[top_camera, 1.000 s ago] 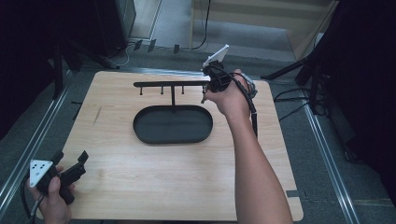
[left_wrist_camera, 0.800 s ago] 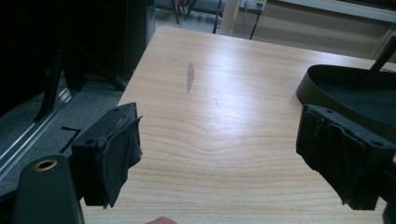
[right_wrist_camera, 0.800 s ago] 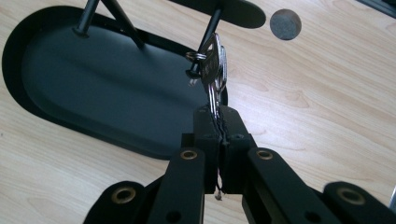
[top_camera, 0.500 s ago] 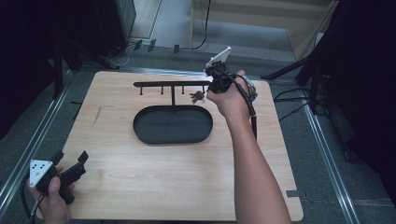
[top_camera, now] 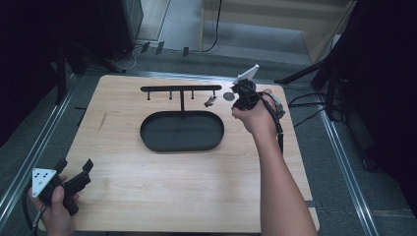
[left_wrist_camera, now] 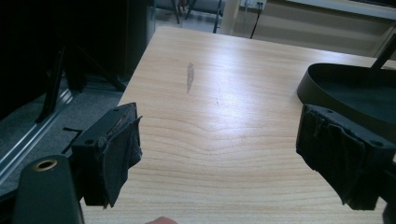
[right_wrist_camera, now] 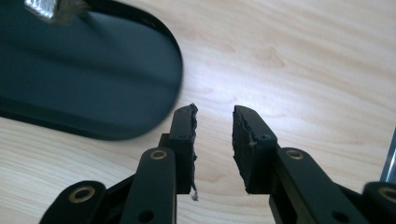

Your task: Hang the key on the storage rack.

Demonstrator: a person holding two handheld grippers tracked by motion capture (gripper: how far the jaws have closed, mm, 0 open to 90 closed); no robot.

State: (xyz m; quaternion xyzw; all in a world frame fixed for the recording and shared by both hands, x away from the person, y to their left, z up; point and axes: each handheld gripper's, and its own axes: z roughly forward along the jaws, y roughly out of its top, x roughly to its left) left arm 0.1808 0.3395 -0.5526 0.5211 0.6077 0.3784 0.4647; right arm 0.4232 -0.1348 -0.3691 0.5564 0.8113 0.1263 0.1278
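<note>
High view: right tongs [top_camera: 235, 93] sit at the far right of the wooden worktop [top_camera: 162, 196], just beside the right end of the black rack [top_camera: 181, 89], held in the person's right hand [top_camera: 255, 115]. A small metal bunch, likely keys [top_camera: 210, 102], hangs under the rack's bar near that end, with a round grey tag [top_camera: 228, 96] just beside it; the tongs are near the tag, contact cannot be told. The black oval tray [top_camera: 182, 132] forms the rack's base, mid-worktop. Left tongs [top_camera: 74, 169] rest at the near left corner in the left hand [top_camera: 54, 209], jaws spread, nothing in them, well apart from the rack.

Left gripper view: left tongs [left_wrist_camera: 219, 154] stand wide open over bare wood, holding nothing. The tray's rim [left_wrist_camera: 322, 81] shows at the right edge, and a grey smear [left_wrist_camera: 190, 77] marks the wood farther off.

Right gripper view: right tongs [right_wrist_camera: 212, 140] have just opened partway, a narrow gap between the pads, nothing between them. They point down at bare wood just beside the tray's rounded end [right_wrist_camera: 154, 98]. A blurred shiny bit [right_wrist_camera: 51, 8] shows at the top left corner.
</note>
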